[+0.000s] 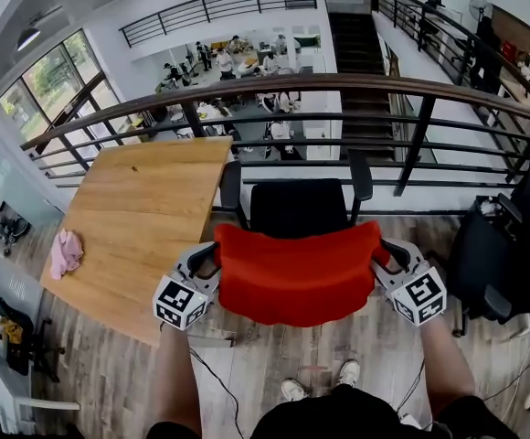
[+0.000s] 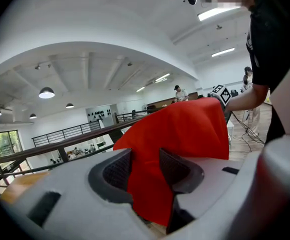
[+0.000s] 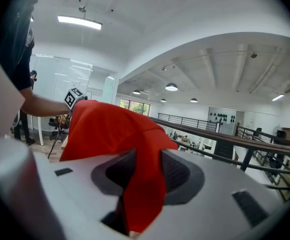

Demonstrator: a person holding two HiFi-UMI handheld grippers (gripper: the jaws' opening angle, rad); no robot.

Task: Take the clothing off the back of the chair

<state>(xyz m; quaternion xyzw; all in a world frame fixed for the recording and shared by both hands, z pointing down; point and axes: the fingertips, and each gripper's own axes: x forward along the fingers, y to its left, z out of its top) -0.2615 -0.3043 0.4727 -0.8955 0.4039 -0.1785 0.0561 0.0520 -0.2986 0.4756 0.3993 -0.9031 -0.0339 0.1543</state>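
A red garment (image 1: pixel 297 273) lies draped over the back of a black office chair (image 1: pixel 297 207) and hides the backrest. My left gripper (image 1: pixel 212 256) is at the garment's left end and my right gripper (image 1: pixel 386 256) at its right end. In the left gripper view the red cloth (image 2: pixel 185 129) runs down through the gap of the left gripper (image 2: pixel 145 171), and both pad faces still show. The right gripper view is alike: the cloth (image 3: pixel 105 129) hangs between the jaws of the right gripper (image 3: pixel 147 171) without being pinched.
A wooden table (image 1: pixel 137 218) stands left of the chair with a pink cloth (image 1: pixel 65 251) near its edge. A railing (image 1: pixel 338 85) runs just beyond the chair, over a lower floor. Another black chair (image 1: pixel 498 254) stands at the right. Cables lie on the floor.
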